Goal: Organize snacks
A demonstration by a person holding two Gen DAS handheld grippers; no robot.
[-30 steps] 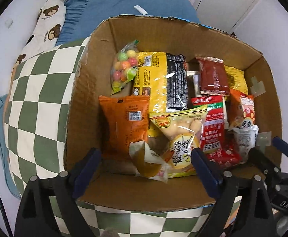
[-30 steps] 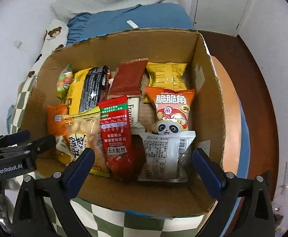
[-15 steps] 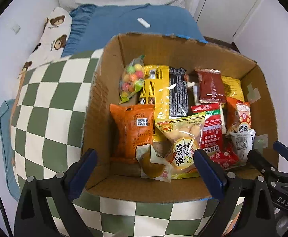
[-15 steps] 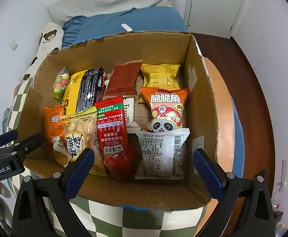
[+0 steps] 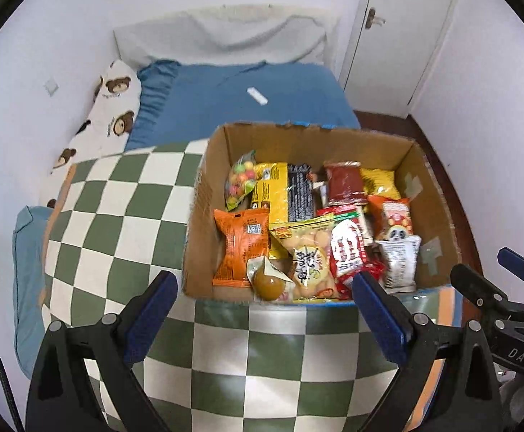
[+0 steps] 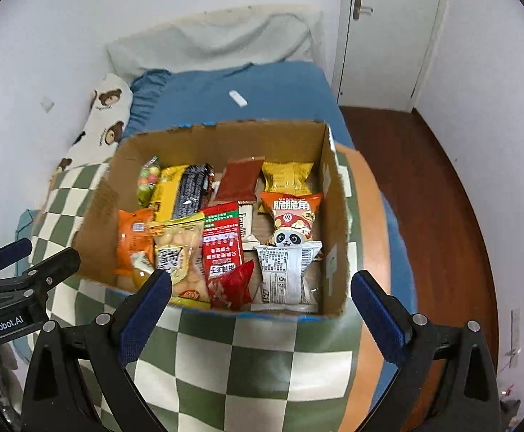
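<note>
Snack pkts (image 5: pixel 308 230) in box (image 5: pixel 204 216) on blanket (image 5: pixel 118 216), rt side.

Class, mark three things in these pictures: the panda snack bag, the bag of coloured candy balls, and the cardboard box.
panda snack bag (image 6: pixel 290 216), right wrist view, printed front.
bag of coloured candy balls (image 5: pixel 239 180), left wrist view, middle.
cardboard box (image 6: pixel 226 140), right wrist view, far inner wall.

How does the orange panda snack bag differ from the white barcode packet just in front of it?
The panda bag is orange and red with a cartoon face; the white packet shows printed text and a barcode. The panda bag sits farther back, its lower edge overlapped by the white packet. Both lie in the cardboard box.
</note>
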